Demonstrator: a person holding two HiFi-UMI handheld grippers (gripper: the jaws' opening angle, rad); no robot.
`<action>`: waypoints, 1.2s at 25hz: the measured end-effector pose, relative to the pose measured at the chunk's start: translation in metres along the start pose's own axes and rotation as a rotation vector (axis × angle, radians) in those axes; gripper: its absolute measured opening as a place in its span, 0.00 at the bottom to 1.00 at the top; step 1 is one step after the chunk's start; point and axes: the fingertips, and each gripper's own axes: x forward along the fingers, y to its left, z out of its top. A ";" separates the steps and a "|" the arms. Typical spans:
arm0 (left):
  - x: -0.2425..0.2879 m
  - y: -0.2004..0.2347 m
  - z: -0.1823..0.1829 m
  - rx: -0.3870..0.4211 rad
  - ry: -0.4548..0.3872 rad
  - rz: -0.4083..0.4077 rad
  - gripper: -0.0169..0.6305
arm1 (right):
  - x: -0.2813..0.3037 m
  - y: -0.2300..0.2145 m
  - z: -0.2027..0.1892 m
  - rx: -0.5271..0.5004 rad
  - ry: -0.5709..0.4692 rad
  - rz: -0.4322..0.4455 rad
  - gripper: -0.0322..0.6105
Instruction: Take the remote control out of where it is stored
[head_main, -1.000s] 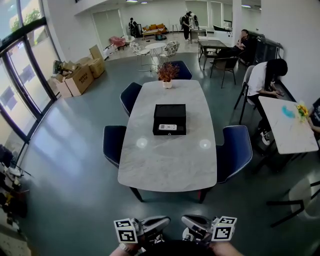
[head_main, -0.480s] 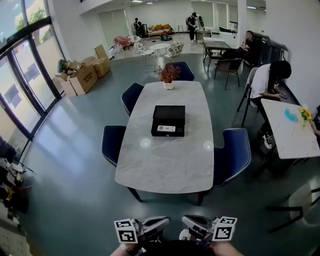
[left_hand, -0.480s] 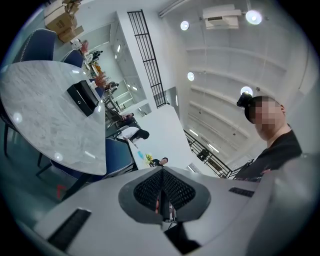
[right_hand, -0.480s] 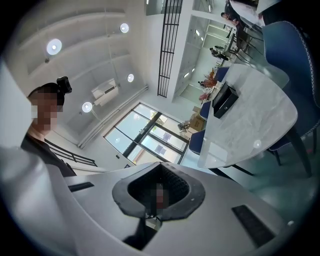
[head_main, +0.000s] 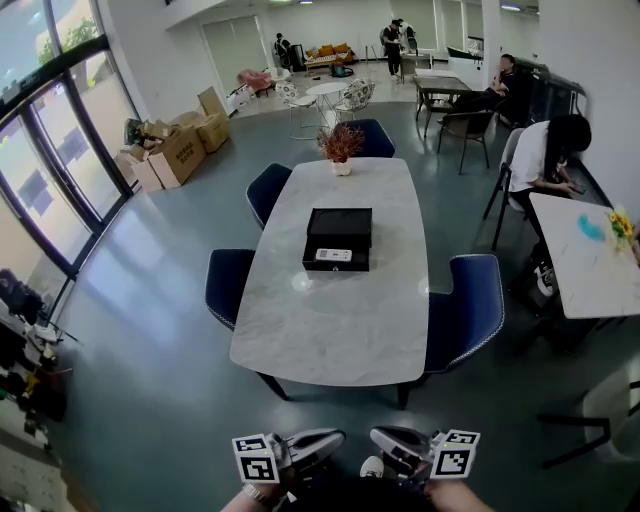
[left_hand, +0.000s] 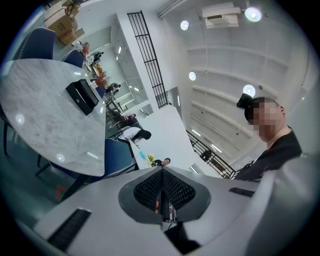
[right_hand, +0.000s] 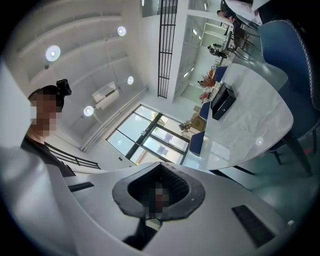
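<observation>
Marble-look table (head_main: 330, 340) is seen mid-frame in the head view; black box (head_main: 339, 222) is set on it, toward the far half; remote control (head_main: 333, 255) is seen as a pale bar in the near part of that box. Whether it lies in an open tray or on a lid cannot be told at this size; nothing else is made out in the box. A potted plant (head_main: 341, 148) is placed at the far end of the table, apart from the box; cardboard boxes (head_main: 180, 152) are stacked at upper left, contents not readable.

Left gripper (left_hand: 162, 192) is seen with its jaws pressed together, nothing between them; right gripper (right_hand: 159, 192) is likewise closed and empty. Both are held at the bottom edge of the head view, well apart from the table.

Task is judged not begun: the remote is untouched in its storage. Left to do: table to be reached, jaws to be opened, remote to be gripped and lifted clear of the box.
</observation>
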 end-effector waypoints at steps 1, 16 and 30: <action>0.003 -0.001 0.001 0.003 0.007 -0.003 0.04 | -0.001 0.000 0.002 0.001 -0.002 0.001 0.06; -0.002 0.028 0.038 -0.020 0.033 -0.042 0.04 | 0.038 -0.015 0.021 0.004 -0.024 -0.044 0.06; -0.057 0.098 0.134 -0.057 0.032 -0.081 0.04 | 0.158 -0.049 0.054 0.007 -0.079 -0.099 0.06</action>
